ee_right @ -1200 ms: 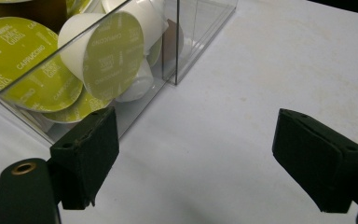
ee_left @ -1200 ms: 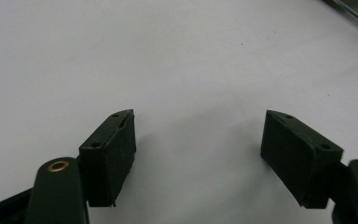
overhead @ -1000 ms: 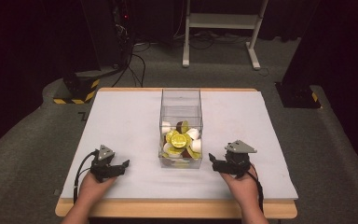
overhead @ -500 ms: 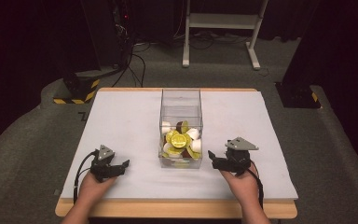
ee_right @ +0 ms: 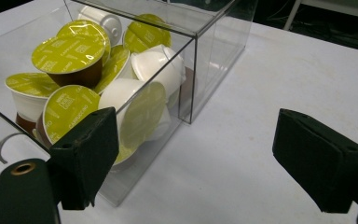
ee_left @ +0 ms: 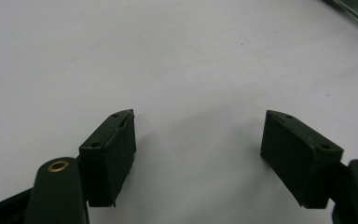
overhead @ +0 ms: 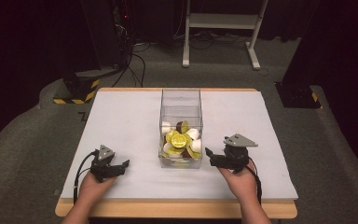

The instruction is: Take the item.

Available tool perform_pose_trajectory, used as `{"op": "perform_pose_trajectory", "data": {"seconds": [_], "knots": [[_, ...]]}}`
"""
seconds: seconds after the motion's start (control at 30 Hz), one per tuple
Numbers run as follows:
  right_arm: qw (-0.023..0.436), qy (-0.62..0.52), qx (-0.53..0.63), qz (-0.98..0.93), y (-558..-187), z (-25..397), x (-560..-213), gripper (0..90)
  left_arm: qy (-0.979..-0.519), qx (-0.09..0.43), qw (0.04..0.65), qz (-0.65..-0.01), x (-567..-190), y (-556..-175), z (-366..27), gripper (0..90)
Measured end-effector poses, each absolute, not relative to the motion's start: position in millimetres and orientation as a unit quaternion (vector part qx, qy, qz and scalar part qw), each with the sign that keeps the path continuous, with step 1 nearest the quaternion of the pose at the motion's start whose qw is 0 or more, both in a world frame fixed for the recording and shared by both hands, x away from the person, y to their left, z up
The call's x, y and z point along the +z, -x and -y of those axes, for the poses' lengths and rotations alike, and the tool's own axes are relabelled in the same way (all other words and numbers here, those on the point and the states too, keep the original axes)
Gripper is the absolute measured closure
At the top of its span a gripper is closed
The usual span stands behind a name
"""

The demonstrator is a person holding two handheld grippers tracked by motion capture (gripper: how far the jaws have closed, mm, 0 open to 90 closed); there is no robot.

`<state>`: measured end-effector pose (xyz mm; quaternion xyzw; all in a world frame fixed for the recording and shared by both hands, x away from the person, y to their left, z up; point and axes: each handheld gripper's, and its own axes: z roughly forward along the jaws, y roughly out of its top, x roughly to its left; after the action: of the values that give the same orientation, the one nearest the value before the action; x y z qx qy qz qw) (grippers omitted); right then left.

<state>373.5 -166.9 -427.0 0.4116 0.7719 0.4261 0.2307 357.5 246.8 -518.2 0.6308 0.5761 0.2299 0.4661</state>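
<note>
A clear plastic box (overhead: 181, 122) is being shown at the centre of the high view, standing on the white table (overhead: 121, 121). A heap of coffee capsules (overhead: 181, 142) with lime-green foil lids is lying in its near half; the far half looks empty. In the right gripper view the capsules (ee_right: 86, 79) are being seen through the clear wall in the upper left of the frame, some lid-up, some tipped on their sides.

The right gripper (overhead: 210, 154) is being held just right of the box's near corner, pointing toward it, with jaws spread wide and nothing between them. The left gripper (overhead: 122, 164) is being held in the lower left of the high view, well apart from the box; its own view (ee_left: 198, 140) shows its jaws parted over bare table.

Judging from this, the work is at its very beginning: no capsule is being grasped, and none is lying outside the box. Everything appears to be left to do, the approach by the right gripper likely coming first.
</note>
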Motion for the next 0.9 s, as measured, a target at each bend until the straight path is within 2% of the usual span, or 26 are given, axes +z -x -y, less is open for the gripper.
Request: {"op": "perform_pose_trajectory", "data": {"seconds": [0.9], "knots": [[0.228,-0.400,0.446,-0.767,-386.9,151.1,-409.0,15.1,-0.630,0.229,0.467,-0.577,-518.2,-357.5,-246.7,26.6]]}}
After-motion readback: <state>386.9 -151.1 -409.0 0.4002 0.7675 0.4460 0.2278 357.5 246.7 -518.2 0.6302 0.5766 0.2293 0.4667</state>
